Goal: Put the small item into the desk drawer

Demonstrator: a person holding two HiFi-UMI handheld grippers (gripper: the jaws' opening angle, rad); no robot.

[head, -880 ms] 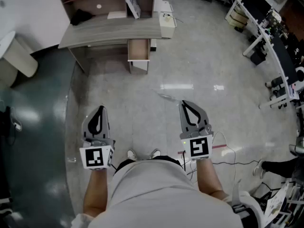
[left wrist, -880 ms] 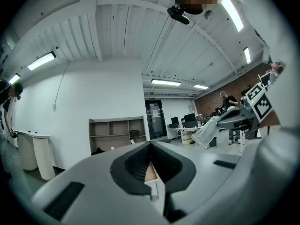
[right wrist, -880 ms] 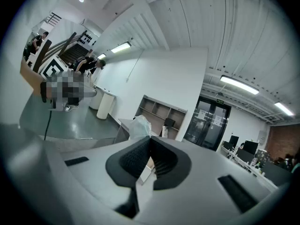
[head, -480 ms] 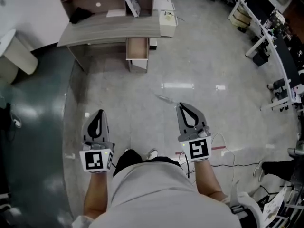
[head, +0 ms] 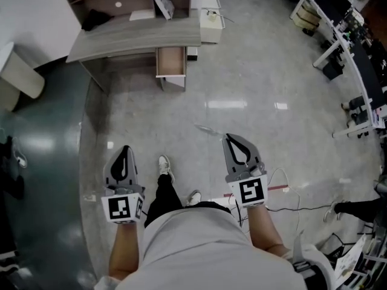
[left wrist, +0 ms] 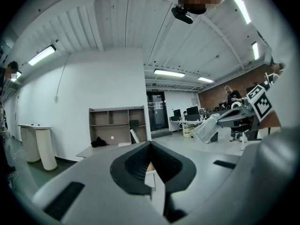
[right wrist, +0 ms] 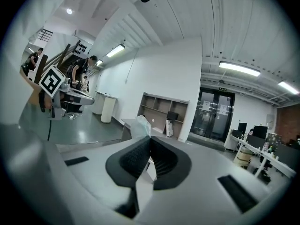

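Far from the grey surface (head: 133,38), on the glossy floor (head: 254,71), a person (head: 187,240) is standing with both grippers pointing forward.
The right gripper (head: 227,136) is clenching its jaws on the small item (right wrist: 140,125), a thin clear plastic piece sticking out past the tips. The left gripper (head: 125,150) is pressing its jaws together on nothing. The drawer (head: 170,62) is standing open under that surface.

Left gripper (head: 126,150) and right gripper (head: 228,138) forward at waist height, jaws together.
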